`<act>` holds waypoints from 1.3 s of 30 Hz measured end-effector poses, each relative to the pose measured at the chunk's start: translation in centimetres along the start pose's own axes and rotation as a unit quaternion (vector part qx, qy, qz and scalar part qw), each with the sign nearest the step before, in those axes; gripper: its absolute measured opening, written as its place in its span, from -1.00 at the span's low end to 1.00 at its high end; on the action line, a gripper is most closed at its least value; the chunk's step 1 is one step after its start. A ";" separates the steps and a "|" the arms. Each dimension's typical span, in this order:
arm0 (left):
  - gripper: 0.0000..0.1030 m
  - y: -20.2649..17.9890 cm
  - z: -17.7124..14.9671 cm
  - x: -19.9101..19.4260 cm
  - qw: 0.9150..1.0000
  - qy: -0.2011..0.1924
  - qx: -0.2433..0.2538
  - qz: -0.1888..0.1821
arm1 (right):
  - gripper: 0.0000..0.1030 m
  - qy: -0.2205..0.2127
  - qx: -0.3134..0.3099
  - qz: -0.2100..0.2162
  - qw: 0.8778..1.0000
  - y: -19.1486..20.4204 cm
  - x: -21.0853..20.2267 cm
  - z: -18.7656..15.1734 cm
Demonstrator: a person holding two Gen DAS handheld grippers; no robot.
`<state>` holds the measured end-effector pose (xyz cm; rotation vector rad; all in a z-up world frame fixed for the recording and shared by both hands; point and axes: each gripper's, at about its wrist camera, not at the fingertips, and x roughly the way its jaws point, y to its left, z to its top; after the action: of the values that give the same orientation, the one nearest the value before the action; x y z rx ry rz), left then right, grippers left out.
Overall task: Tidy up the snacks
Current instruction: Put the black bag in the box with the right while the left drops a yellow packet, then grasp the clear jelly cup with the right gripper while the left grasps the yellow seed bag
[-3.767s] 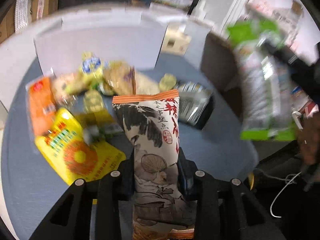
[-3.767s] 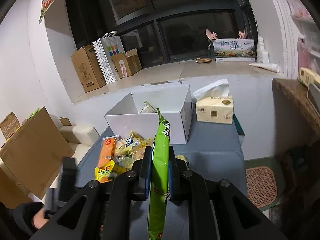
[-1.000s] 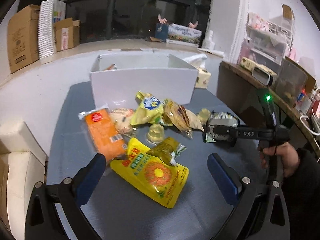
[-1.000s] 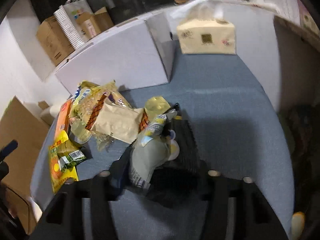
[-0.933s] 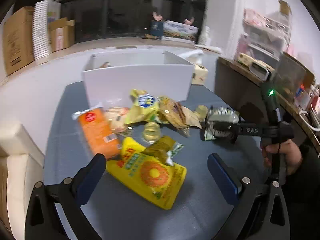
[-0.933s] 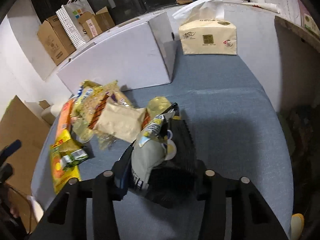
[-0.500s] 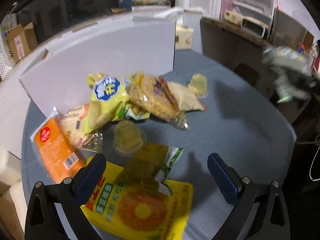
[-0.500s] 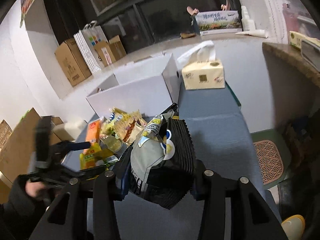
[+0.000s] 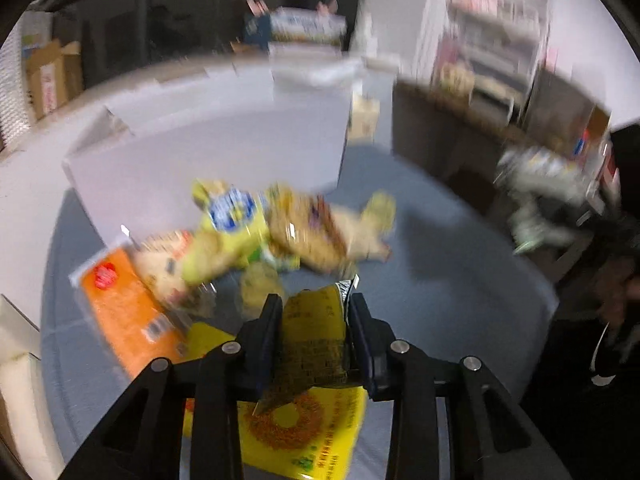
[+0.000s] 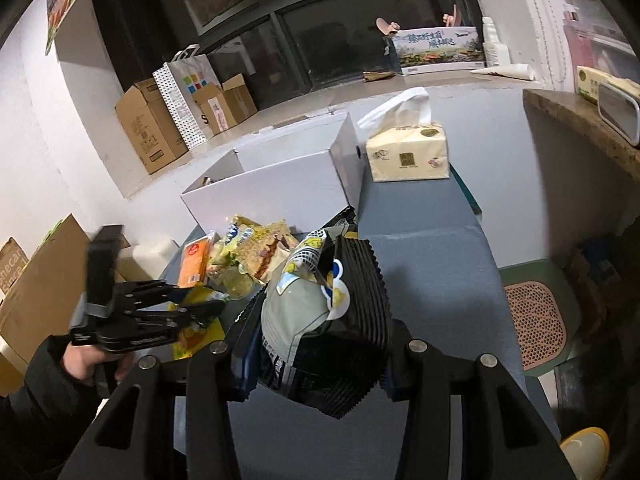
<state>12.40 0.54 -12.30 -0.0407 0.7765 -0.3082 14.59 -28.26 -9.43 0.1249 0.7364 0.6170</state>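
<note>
Your left gripper (image 9: pixel 314 330) is closing on a small olive packet (image 9: pixel 314 344) above the table's pile (image 9: pixel 260 236) while your right gripper (image 10: pixel 320 344) pinches a grey-and-black bag (image 10: pixel 324 320), so most snacks still await the white box (image 10: pixel 280 188).

Left wrist view: heavy motion blur throughout; snack pile (image 9: pixel 280 236) and white box (image 9: pixel 224 152) smeared, labels unreadable. Only the near gripper fingers (image 9: pixel 264 336) sharp. Right wrist view: crisp focus, tissue pack (image 10: pixel 408 156) print legible. Both: dim indoor light from overhead, dark windows (image 10: pixel 328 40), soft shadows on blue-grey tabletop (image 10: pixel 432 264), strong fisheye bending, black vignette corners.
</note>
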 end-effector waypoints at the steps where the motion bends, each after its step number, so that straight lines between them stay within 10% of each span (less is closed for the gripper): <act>1: -0.27 0.3 0.6 -1.4 1.000 -0.024 -0.012 -0.001 | -0.03 -0.002 -0.001 0.004 1.000 0.2 0.1 0.2; 9: -0.27 4.9 10.0 -5.6 0.986 -0.151 -0.073 0.017 | -0.03 -0.030 -0.054 0.045 0.997 4.4 3.7 8.1; 18: -0.27 10.4 19.4 1.1 0.986 -0.118 -0.104 0.057 | -0.03 0.004 -0.025 0.032 0.999 4.1 13.8 19.4; 21: -0.12 10.7 20.1 3.4 0.989 -0.084 -0.102 0.067 | 0.04 0.011 -0.051 0.017 0.999 4.2 16.1 20.6; 23: 0.90 11.0 19.7 4.1 0.987 -0.065 -0.119 0.082 | 0.78 0.032 -0.049 -0.010 0.998 3.9 17.4 20.9; 24: 0.99 11.2 19.2 4.1 0.986 -0.070 -0.124 0.082 | 1.00 0.023 -0.041 -0.018 0.999 3.5 17.4 20.8; 39: 1.00 9.5 16.5 0.2 0.989 -0.097 -0.090 0.072 | 1.00 -0.021 -0.058 0.007 0.998 4.0 13.1 19.4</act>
<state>26.41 8.31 -2.05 -0.1814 0.6074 -0.0948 33.05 -15.54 -1.52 0.0368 0.6573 0.6678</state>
